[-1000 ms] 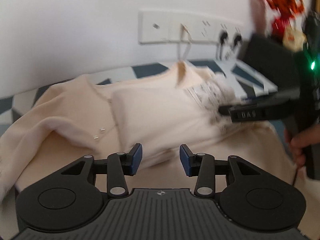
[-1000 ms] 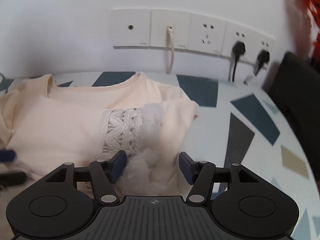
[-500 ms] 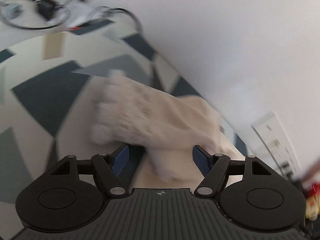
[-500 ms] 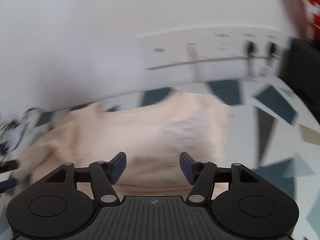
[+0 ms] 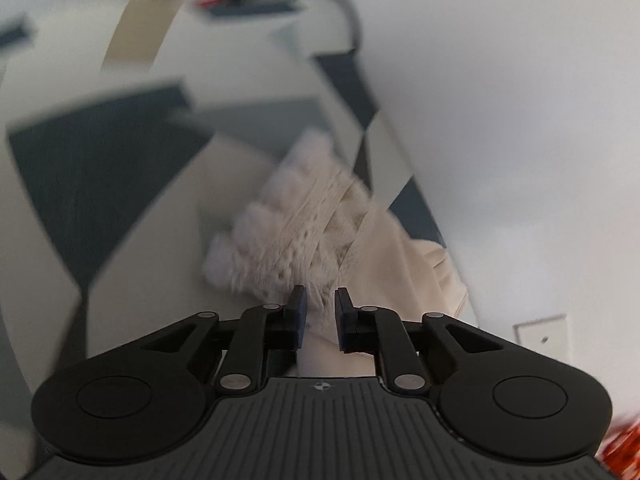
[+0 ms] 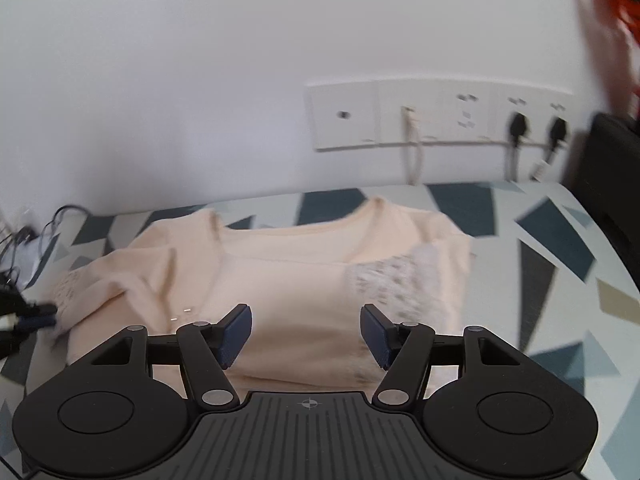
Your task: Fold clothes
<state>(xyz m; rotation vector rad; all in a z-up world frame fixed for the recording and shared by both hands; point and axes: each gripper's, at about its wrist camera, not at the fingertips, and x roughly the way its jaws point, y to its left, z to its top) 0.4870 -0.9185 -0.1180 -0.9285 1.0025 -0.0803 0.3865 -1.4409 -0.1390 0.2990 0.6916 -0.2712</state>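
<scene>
The cream, soft knitted cloth sweater [image 6: 288,280] looks matt, with a fluffy white fur cuff [image 5: 260,240] and an openwork lace band [image 6: 384,280]. The patterned blue-and-white tabletop [image 6: 560,248] appears smooth. The black plastic right gripper [image 6: 306,332] is matt, with ribbed blue pads [image 6: 236,332].

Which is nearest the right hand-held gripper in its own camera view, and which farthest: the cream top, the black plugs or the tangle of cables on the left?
From the right hand-held gripper:
1. Cream top, directly ahead under the fingers.
2. Tangle of cables, far left on the table.
3. Black plugs, upper right in the wall sockets.
</scene>
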